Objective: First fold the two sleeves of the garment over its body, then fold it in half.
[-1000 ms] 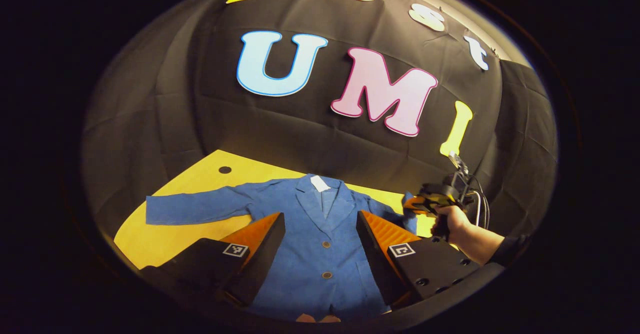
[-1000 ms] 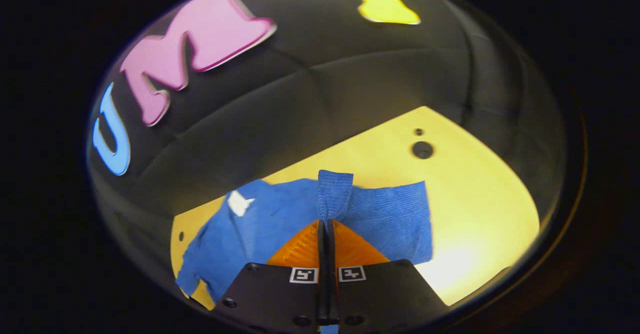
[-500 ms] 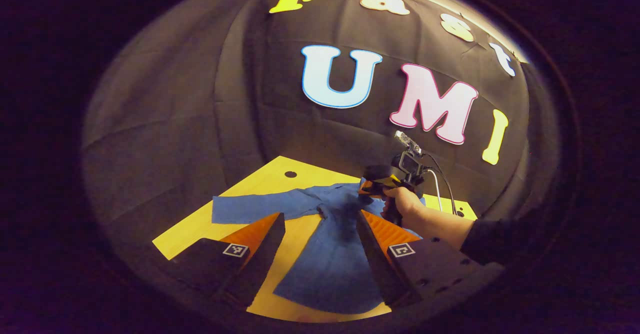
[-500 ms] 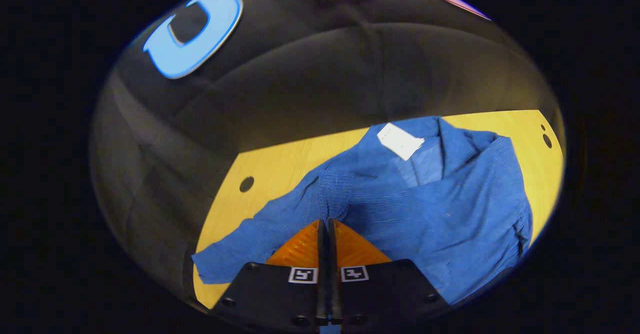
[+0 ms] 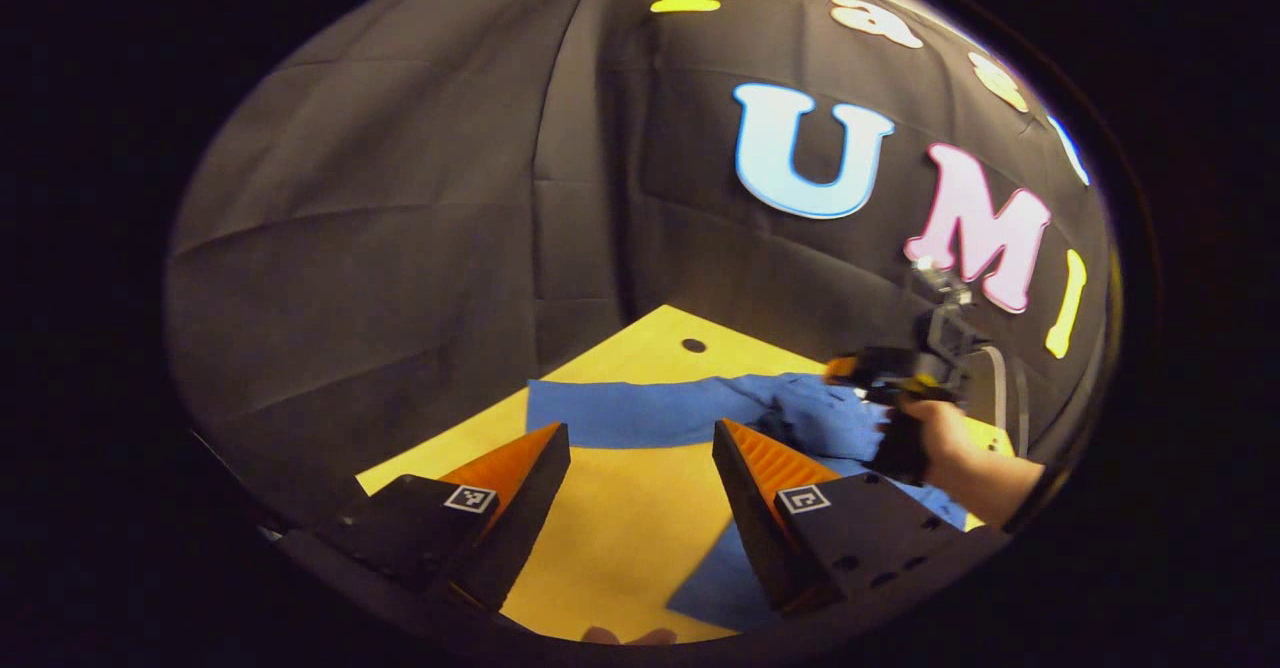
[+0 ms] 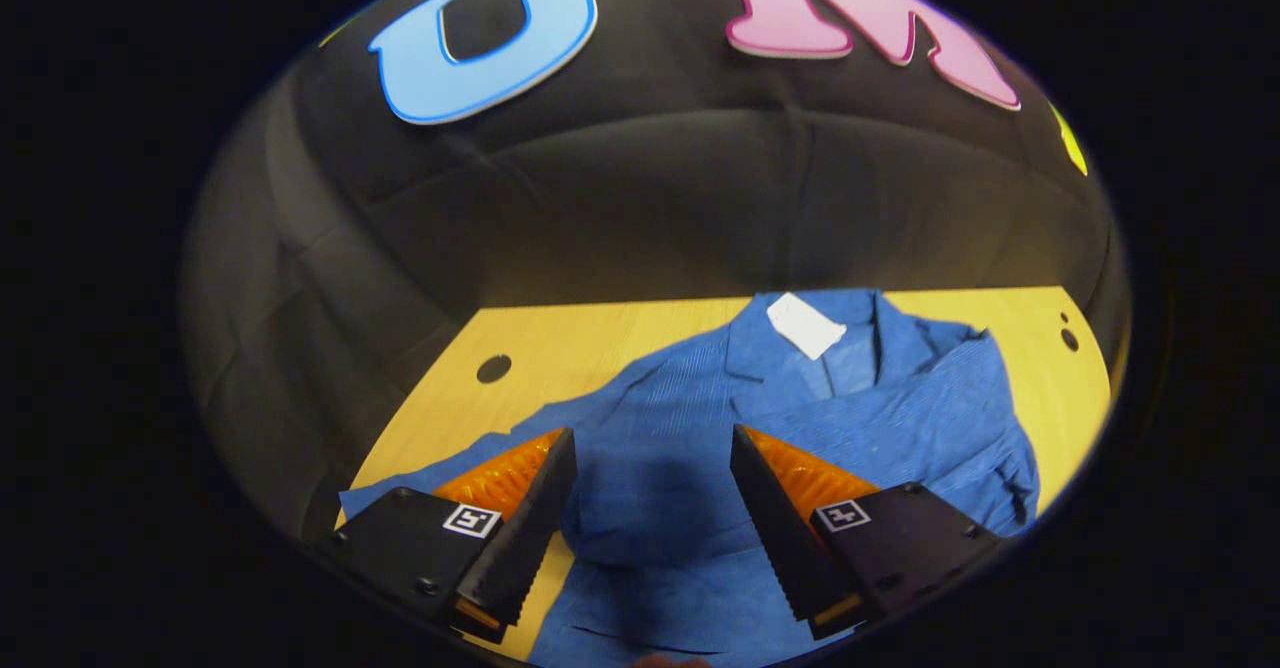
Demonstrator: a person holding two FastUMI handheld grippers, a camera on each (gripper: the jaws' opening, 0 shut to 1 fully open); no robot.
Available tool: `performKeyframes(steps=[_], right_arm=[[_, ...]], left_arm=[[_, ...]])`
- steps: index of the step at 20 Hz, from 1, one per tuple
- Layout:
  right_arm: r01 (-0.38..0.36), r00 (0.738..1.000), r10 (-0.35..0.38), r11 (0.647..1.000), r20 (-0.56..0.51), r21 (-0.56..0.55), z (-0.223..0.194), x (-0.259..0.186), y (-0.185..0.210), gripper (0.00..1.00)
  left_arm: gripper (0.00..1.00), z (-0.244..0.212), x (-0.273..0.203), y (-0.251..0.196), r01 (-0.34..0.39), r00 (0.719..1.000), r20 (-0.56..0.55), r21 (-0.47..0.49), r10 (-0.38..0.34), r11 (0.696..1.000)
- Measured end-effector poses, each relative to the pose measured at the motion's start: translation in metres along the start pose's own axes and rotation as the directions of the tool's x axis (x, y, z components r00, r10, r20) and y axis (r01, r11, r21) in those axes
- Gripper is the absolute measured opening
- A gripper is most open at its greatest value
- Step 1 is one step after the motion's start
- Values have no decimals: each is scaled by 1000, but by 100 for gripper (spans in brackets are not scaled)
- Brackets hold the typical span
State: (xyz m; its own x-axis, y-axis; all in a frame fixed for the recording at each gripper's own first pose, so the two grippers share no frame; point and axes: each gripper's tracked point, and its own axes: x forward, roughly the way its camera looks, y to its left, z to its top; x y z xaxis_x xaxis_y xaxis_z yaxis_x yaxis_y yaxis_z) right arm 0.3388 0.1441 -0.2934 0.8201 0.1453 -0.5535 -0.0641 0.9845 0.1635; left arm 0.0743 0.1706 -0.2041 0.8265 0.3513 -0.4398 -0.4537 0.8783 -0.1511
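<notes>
In the left gripper view, the left gripper (image 5: 640, 448) is hanging over the yellow table (image 5: 600, 538) with its jaws spread wide and nothing between them. Bare tabletop is showing between its fingers, and a lower corner of the blue jacket (image 5: 800, 418) is lying at the near edge of the table beside the right-hand finger. Past the fingertips, one sleeve (image 5: 640, 413) is lying flat and stretched out toward the table's left edge. Farther off, toward the right edge, a hand (image 5: 935, 438) is gripping the handle of the right gripper (image 5: 850, 376), which is hovering over the jacket's body. A small round hole (image 5: 693, 346) is sitting in the tabletop near the far edge, just ahead of the black cloth wall (image 5: 400, 218).

In the right gripper view, the right gripper (image 6: 650, 468) is also standing wide open, holding nothing, with the jacket (image 6: 800, 448) lying directly under and between its fingers. The other sleeve (image 6: 900, 408) is lying folded across the jacket's chest, reaching from the right shoulder toward the middle. Beyond it, the collar is opening toward the far edge of the table (image 6: 600, 338), with a white tag (image 6: 805, 326) showing inside the neck. Dark holes are showing near the far left (image 6: 493, 368) and far right (image 6: 1068, 338) of the tabletop, in front of the wall (image 6: 650, 218).
</notes>
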Motion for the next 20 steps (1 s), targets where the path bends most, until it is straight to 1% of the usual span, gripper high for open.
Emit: performKeyframes(steps=[2, 4, 5, 6, 7, 8, 9, 10, 11, 12, 13, 15, 16, 17, 18, 19, 20], right_arm=[[42, 992, -34, 997, 125, -64, 22, -25, -23, 98], [63, 971, -38, 993, 236, -99, 40, -55, -38, 98], [74, 959, -33, 987, 281, -139, 44, -70, -44, 98], [85, 957, -22, 974, 288, -209, 37, -87, -51, 86], [87, 960, -2, 952, 280, -294, 24, -101, -56, 97], [101, 965, -3, 928, 262, -359, 10, -113, -67, 97], [96, 966, 9, 916, 259, -390, 1, -126, -72, 99], [89, 967, 15, 917, 254, -390, -9, -139, -78, 100], [78, 969, 20, 922, 246, -379, -17, -147, -85, 94], [71, 972, 18, 928, 236, -366, -25, -155, -94, 100], [73, 975, 9, 931, 220, -358, -31, -160, -107, 100], [99, 982, -33, 931, 188, -351, -42, -166, -135, 100], [115, 983, -57, 933, 175, -342, -45, -165, -149, 92], [134, 983, -83, 934, 163, -332, -47, -164, -161, 100], [156, 981, -109, 932, 159, -326, -47, -162, -173, 92], [183, 977, -134, 927, 165, -329, -44, -160, -185, 92], [209, 973, -160, 921, 169, -329, -41, -156, -197, 100]], left_arm=[[85, 7, 37, 21, -42, 999, -13, 26, 43, 999], [84, 5, 72, 40, -90, 993, -73, 33, 92, 995], [84, 2, 90, 50, -104, 990, -94, 36, 107, 994], [85, 2, 110, 56, -114, 988, -105, 34, 117, 993], [85, -2, 131, 54, -108, 986, -124, 26, 110, 994], [85, -8, 148, 53, -98, 982, -161, 10, 99, 995], [84, -16, 163, 58, -101, 974, -205, -10, 97, 995], [84, -23, 177, 67, -117, 963, -247, -14, 110, 993], [85, -26, 185, 81, -167, 949, -272, 5, 162, 986], [88, -29, 196, 89, -188, 938, -293, 23, 186, 982], [85, -37, 207, 90, -196, 927, -320, 24, 194, 980], [85, -49, 210, 84, -170, 914, -375, -15, 152, 985], [85, -56, 215, 85, -180, 905, -397, -28, 154, 983], [85, -64, 216, 87, -212, 893, -411, -27, 182, 977], [82, -59, 221, 91, -227, 899, -387, -10, 205, 974], [83, -60, 224, 89, -236, 896, -389, -7, 215, 972], [82, -60, 222, 87, -235, 895, -389, 3, 218, 972]])
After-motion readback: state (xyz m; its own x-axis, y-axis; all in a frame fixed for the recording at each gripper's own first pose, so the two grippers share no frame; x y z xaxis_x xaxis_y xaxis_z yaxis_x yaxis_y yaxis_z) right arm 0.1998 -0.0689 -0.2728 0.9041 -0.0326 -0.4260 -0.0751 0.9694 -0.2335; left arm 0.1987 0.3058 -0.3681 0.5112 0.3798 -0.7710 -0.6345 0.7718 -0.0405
